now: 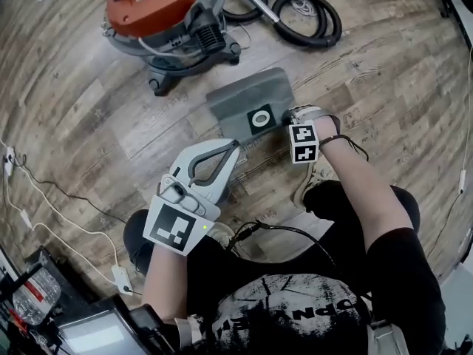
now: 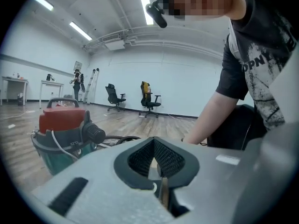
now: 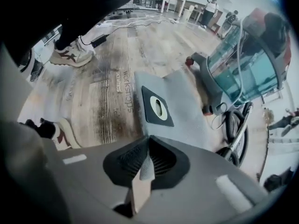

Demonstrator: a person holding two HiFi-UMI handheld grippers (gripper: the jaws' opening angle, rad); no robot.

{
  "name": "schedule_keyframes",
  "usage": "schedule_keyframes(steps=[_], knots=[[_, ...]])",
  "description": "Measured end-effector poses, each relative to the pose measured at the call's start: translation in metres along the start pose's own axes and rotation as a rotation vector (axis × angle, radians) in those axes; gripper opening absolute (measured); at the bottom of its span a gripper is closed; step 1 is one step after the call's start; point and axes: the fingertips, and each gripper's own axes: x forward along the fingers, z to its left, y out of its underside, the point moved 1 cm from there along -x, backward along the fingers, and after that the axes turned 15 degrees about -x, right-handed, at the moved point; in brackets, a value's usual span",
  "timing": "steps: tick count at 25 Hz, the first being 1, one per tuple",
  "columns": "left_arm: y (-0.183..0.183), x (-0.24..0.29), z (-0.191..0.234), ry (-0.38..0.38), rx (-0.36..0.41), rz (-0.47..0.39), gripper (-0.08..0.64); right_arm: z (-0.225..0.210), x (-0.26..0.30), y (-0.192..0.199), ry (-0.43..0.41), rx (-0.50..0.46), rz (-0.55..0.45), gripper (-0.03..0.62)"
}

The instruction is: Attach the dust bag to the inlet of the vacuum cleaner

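Note:
The grey dust bag (image 1: 247, 102) lies flat on the wooden floor, its black collar with a white ring (image 1: 260, 119) facing up. Behind it stands the vacuum cleaner (image 1: 159, 9), orange on top with a teal drum (image 3: 243, 64). My right gripper (image 1: 290, 117) points down at the bag's right edge, next to the collar. In the right gripper view it (image 3: 145, 167) is shut, with a grey strip of the bag (image 3: 187, 111) pinched between the pads. My left gripper (image 1: 233, 149) hovers in front of the bag, shut and empty, and faces the vacuum (image 2: 60, 129).
A black hose (image 1: 303, 13) lies coiled behind and to the right of the vacuum. White cables (image 1: 44, 198) and a power strip (image 1: 118, 276) run along the floor at left. The person's shoe (image 1: 310, 180) is just behind the right gripper. Office chairs (image 2: 149, 99) stand far off.

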Motion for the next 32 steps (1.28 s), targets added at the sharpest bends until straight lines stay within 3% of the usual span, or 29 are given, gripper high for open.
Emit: schedule_keyframes(steps=[3, 9, 11, 18, 29, 32], knots=[[-0.001, -0.003, 0.004, 0.012, 0.071, 0.035, 0.002, -0.022, -0.043, -0.010, 0.007, -0.022, -0.040, 0.017], [0.021, -0.006, 0.017, -0.018, 0.161, 0.147, 0.007, -0.083, -0.138, -0.045, 0.073, 0.059, -0.172, 0.017], [0.029, -0.006, 0.028, -0.029, 0.188, 0.207, 0.094, -0.097, -0.164, -0.050, 0.098, 0.052, -0.181, 0.017], [0.049, 0.004, 0.043, -0.045, 0.299, 0.375, 0.162, -0.116, -0.222, -0.077, 0.098, 0.070, -0.258, 0.017], [0.046, 0.000, 0.028, 0.005, 0.225, 0.381, 0.211, -0.126, -0.236, -0.082, 0.074, 0.108, -0.279, 0.015], [0.055, 0.002, 0.034, -0.025, 0.244, 0.418, 0.218, -0.123, -0.238, -0.087, 0.069, 0.093, -0.291, 0.017]])
